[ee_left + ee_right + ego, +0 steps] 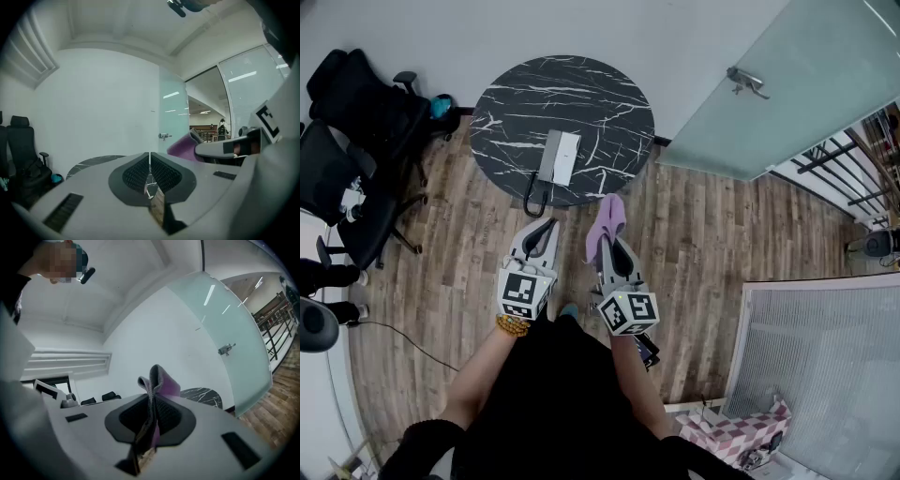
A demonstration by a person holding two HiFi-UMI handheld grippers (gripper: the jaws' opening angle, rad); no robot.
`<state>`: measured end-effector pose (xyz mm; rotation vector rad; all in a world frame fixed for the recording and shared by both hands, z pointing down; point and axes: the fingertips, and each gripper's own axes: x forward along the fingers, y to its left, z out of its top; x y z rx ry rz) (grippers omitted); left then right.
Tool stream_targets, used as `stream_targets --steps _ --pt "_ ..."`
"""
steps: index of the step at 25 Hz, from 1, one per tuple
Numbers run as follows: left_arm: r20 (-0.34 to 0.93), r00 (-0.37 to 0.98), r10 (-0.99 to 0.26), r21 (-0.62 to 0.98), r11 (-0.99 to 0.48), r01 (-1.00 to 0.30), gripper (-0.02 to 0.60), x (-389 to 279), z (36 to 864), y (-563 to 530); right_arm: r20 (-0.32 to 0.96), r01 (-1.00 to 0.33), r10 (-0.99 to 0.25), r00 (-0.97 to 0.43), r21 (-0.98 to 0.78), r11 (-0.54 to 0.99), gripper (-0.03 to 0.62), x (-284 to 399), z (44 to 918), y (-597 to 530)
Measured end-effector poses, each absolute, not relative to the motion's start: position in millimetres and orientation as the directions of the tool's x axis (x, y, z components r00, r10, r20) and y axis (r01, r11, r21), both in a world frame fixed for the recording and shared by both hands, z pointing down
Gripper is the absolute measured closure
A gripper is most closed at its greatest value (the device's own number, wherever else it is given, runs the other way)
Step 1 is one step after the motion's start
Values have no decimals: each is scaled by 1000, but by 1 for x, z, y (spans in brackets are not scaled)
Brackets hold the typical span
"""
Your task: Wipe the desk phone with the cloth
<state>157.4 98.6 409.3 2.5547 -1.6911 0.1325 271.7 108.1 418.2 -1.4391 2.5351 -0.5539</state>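
Standing on wood flooring [722, 225], you face a black marble table [609, 103] bearing the desk phone [559, 156], near a frosted glass door [787, 84]. Your right gripper [609, 244] clamps the purple cloth [607, 223]; your left gripper [542, 230] is closed, empty.

The cloth [607, 223] is lilac, the phone [560, 155] white and grey, the table [609, 94] black with white marble veins. The left gripper [542, 225] and right gripper [609, 242] are grey with black-and-white square markers. The floor [722, 234] is brown wood planks.
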Motion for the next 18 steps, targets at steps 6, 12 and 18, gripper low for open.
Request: stream_targets --steps 6,12,18 --pt "124 396 -910 44 -393 -918 559 151 410 67 22 -795 -853 -522 -374 477 537 260 404 81" --pt "134 420 -898 39 -419 -907 558 128 411 24 46 -819 -862 -505 -342 462 537 240 401 32" --pt "126 449 -884 38 -448 -893 558 94 409 -20 94 -854 -876 -473 -295 429 537 219 406 -13"
